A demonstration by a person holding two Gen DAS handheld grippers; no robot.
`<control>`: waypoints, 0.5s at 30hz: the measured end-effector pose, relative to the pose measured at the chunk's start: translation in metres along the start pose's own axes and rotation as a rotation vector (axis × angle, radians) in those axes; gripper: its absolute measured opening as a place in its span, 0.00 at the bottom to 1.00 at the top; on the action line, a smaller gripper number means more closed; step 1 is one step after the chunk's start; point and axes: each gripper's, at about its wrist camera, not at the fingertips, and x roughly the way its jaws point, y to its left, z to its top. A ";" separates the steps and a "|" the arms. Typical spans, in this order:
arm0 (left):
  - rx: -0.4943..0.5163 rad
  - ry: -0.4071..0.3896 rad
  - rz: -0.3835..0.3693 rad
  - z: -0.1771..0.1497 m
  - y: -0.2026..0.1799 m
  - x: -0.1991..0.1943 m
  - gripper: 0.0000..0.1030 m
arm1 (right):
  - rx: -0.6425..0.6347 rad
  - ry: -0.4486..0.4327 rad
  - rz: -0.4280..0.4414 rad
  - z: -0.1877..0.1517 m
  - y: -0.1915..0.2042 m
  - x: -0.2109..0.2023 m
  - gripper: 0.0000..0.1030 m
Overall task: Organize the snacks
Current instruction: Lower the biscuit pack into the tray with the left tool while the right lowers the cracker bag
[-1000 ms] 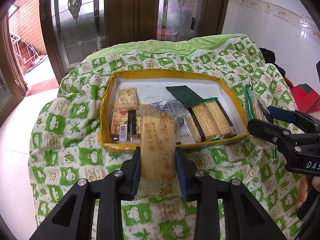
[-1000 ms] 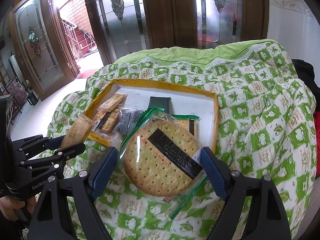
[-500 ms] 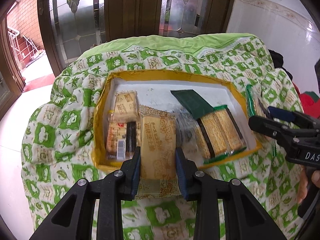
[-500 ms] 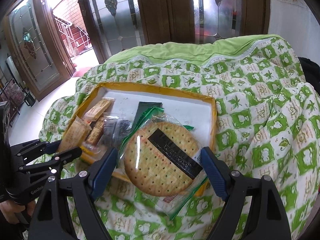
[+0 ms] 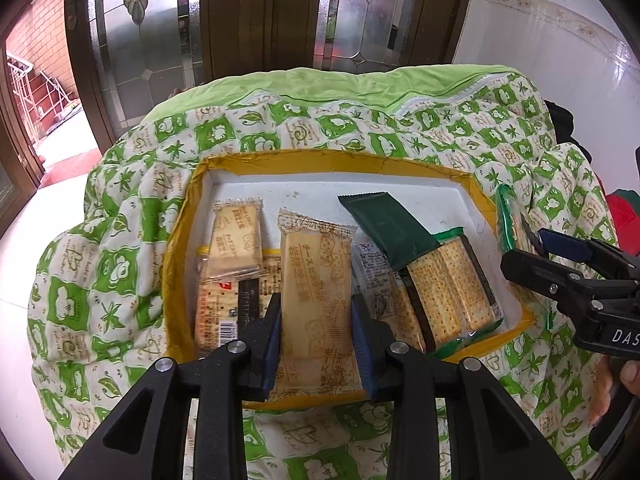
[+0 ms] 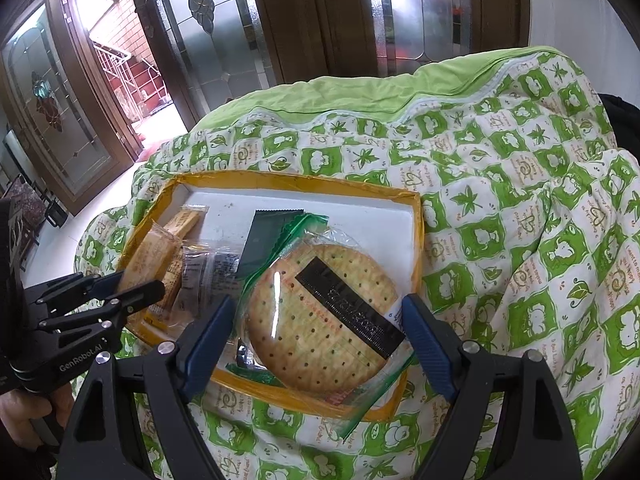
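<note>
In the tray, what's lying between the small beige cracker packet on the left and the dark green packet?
Bare white tray floor at the back; nearer, the beige biscuit packet gripped by the left gripper hangs between them, in the left wrist view.

Yellow-rimmed tray [image 5: 335, 168], white floor, resting on green-patterned quilt. Inside: small beige cracker packet [image 5: 236, 236] at left, overlapping a striped packet [image 5: 224, 304] beneath; dark green wrapper [image 5: 384, 224] tilted at centre-right, lying over a green-edged pack of square crackers [image 5: 452, 288]; clear packet [image 5: 372, 272] between. Long beige biscuit packet [image 5: 316, 300] held lengthwise above near rim. Round cracker pack [image 6: 320, 320], clear wrap with black label, held above right part.
</note>
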 end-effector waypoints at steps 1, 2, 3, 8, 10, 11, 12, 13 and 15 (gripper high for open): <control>0.001 0.001 -0.002 0.000 -0.001 0.001 0.32 | 0.001 -0.001 0.001 0.000 0.000 0.000 0.82; 0.002 0.002 -0.003 0.000 -0.001 0.002 0.32 | 0.002 -0.002 0.003 0.000 0.000 0.000 0.82; 0.003 0.003 -0.003 0.000 -0.002 0.002 0.32 | 0.002 -0.002 0.003 0.000 0.000 0.001 0.82; 0.001 0.003 -0.005 0.004 -0.001 0.005 0.32 | 0.000 0.000 0.001 0.003 0.001 0.005 0.82; -0.003 0.001 -0.005 0.006 0.001 0.006 0.32 | 0.001 0.000 0.000 0.005 0.001 0.006 0.82; -0.007 0.002 -0.005 0.008 0.003 0.006 0.32 | 0.001 -0.001 0.000 0.007 0.000 0.007 0.82; -0.012 0.003 -0.006 0.009 0.005 0.007 0.32 | 0.002 -0.004 -0.002 0.009 -0.001 0.008 0.82; -0.017 0.004 -0.006 0.011 0.006 0.008 0.32 | 0.003 -0.005 -0.003 0.010 -0.002 0.009 0.82; -0.025 0.010 -0.007 0.015 0.010 0.012 0.32 | 0.004 -0.004 -0.003 0.015 -0.004 0.013 0.82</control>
